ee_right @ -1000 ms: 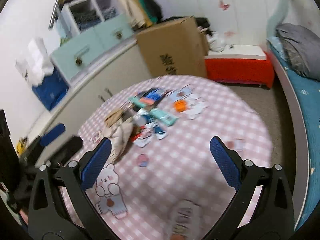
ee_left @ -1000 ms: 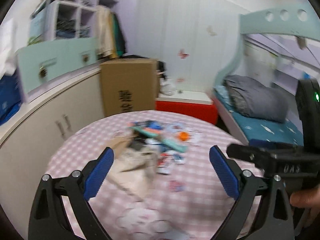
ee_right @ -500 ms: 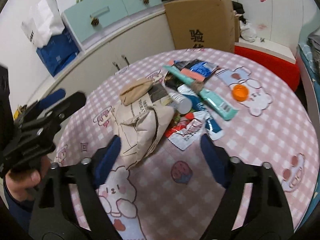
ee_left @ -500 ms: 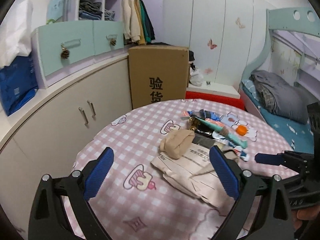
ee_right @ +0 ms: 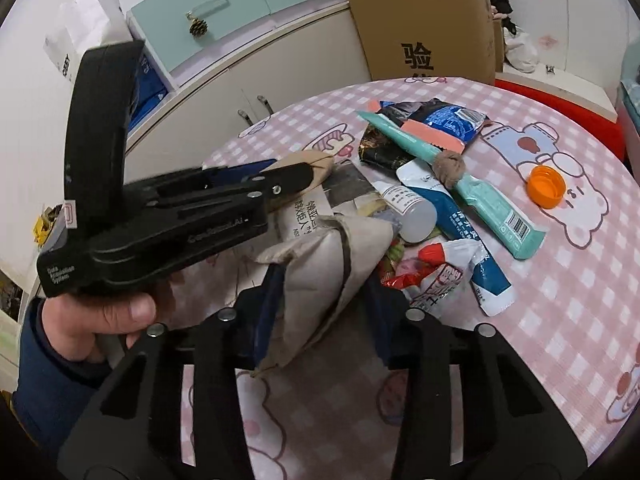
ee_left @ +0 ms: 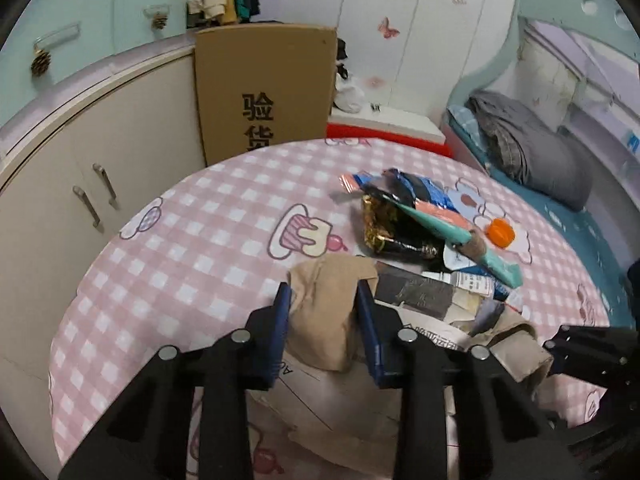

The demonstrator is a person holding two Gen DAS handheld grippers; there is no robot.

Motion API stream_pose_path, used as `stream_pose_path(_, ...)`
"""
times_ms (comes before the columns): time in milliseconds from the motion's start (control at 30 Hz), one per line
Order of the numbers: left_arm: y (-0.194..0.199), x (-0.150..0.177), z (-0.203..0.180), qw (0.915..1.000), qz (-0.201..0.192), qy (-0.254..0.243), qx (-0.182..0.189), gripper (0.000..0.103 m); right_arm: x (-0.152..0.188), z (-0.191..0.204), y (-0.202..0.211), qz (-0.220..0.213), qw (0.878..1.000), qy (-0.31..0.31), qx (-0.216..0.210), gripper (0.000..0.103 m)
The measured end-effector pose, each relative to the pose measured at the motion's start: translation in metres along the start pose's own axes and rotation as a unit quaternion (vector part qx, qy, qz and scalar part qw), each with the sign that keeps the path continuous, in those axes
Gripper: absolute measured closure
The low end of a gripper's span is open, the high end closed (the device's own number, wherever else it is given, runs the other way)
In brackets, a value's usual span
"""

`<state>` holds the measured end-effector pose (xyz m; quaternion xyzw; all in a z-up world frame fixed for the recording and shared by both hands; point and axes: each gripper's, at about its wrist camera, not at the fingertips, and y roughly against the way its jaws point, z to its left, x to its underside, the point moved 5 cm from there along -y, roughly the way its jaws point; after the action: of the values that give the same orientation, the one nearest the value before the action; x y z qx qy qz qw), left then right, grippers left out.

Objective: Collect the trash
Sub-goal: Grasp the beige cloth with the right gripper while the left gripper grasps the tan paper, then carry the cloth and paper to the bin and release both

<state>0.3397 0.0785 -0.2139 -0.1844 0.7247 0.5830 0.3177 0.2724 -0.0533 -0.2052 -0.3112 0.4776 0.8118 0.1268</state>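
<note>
Crumpled beige paper bag [ee_right: 332, 264] lies near-left on the pink checked round table [ee_left: 208, 216], long axis running near to far. My left gripper [ee_left: 323, 300] is closing on its far tan folded flap; my right gripper [ee_right: 324, 292] is closing on the near puffed corner. Soft, creased paper. Glossy wrappers, teal tube [ee_right: 460, 184], orange plastic cap [ee_right: 546, 186] lie right.

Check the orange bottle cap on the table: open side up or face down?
Open side up. The orange cap shows its hollow inside and raised rim, lying alone on the pink checked tablecloth, apart from the teal tube.
</note>
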Motion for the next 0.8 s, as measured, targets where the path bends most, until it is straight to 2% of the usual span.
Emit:
stream_pose_path(67,0.010,0.003,0.002,0.9998,-0.012,0.015,0.005,0.078,0.000,-0.004,0.007,-0.010,1.000,-0.016,-0.020,0.080)
stream_pose_path(167,0.026,0.008,0.002,0.9992,-0.029,0.026,-0.004,0.079,0.002,-0.008,0.024,-0.026,0.999,-0.018,-0.027,0.084)
stream_pose_path(367,0.064,0.019,-0.003,0.9974,-0.059,0.041,-0.009,0.080,0.008,-0.016,0.062,-0.054,0.997,-0.028,-0.045,0.087)
stream_pose_path(500,0.088,0.023,-0.017,0.9959,-0.079,0.044,-0.003,0.080,0.012,-0.037,0.099,-0.082,0.994,-0.050,-0.048,0.089)
stream_pose_path(800,0.106,0.027,-0.058,0.9953,-0.090,0.032,0.018,0.080,0.024,-0.091,0.179,-0.145,0.984,-0.100,-0.034,0.090)
